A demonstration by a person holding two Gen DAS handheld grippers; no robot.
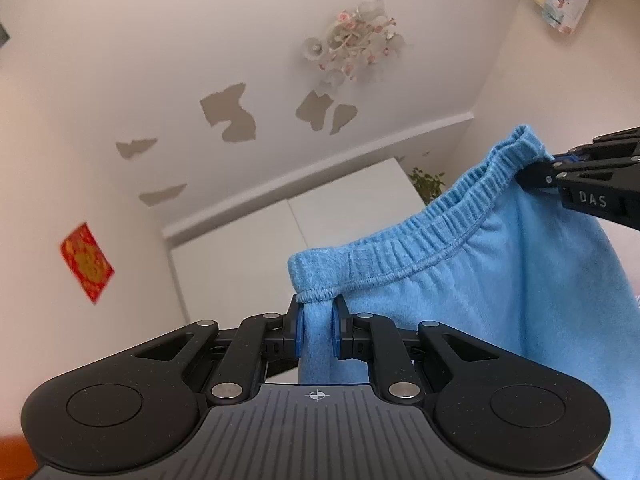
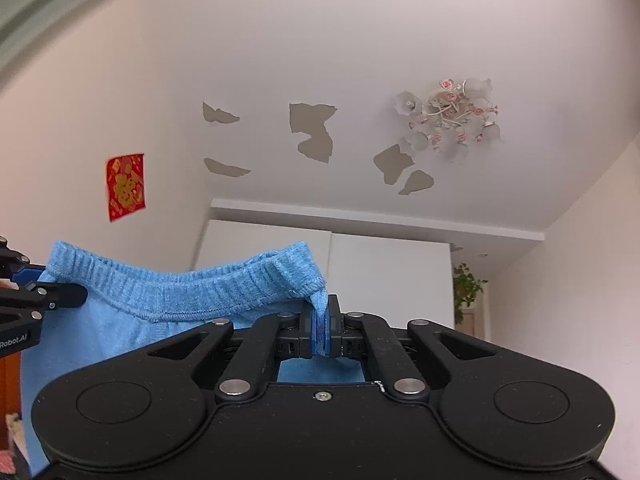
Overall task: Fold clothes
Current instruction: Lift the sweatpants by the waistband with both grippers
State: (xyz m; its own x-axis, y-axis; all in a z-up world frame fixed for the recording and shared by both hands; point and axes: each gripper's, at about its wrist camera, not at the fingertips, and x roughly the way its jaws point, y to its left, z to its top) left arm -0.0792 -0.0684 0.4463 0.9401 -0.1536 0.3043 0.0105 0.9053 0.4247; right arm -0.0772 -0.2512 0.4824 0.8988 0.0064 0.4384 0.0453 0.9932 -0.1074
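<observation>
Peeling white ceiling (image 1: 160,60) fills your view — your left gripper (image 1: 318,322) and right gripper (image 2: 320,330) each clamp the light-blue fleece garment's elastic waistband (image 1: 420,240), stretched between them.

The lower part of the blue garment (image 1: 520,280) is running out past the frame's bottom edge and hiding behind the left gripper (image 1: 318,320), so its kind is staying unclear. Left of that gripper, the red wall hanging (image 1: 86,262) is blurring, its gold pattern unreadable.
</observation>
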